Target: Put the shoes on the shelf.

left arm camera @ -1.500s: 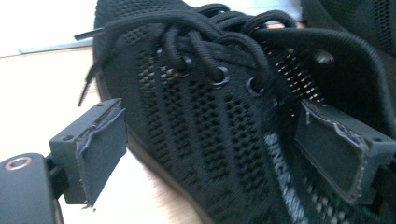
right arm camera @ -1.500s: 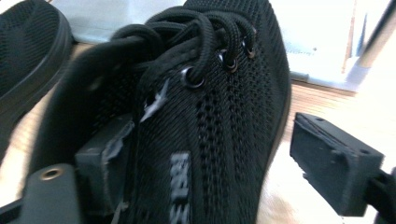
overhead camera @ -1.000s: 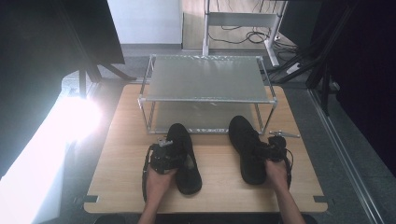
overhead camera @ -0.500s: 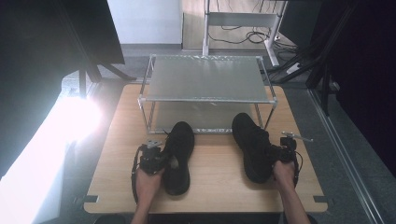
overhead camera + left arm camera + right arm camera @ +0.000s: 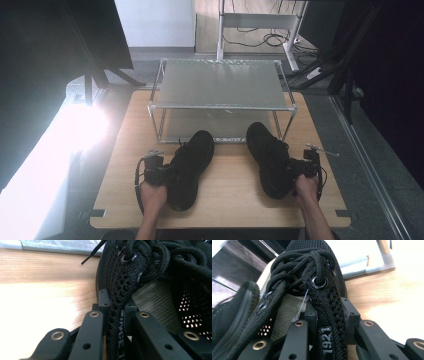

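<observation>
Clearly two black knit lace-up shoes (image 5: 189,167), collars pinched between gripper jaws.

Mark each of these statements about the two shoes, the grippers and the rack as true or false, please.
1. The left gripper is shut on the collar of the left shoe. True.
2. The right shoe stands on top of the rack. False: it is on the table, in front of the rack.
3. Both shoes are black. True.
4. The right gripper is open and holds nothing. False: it is shut on the right shoe's side wall.
5. The rack's top shelf carries a box. False: it is bare.
</observation>
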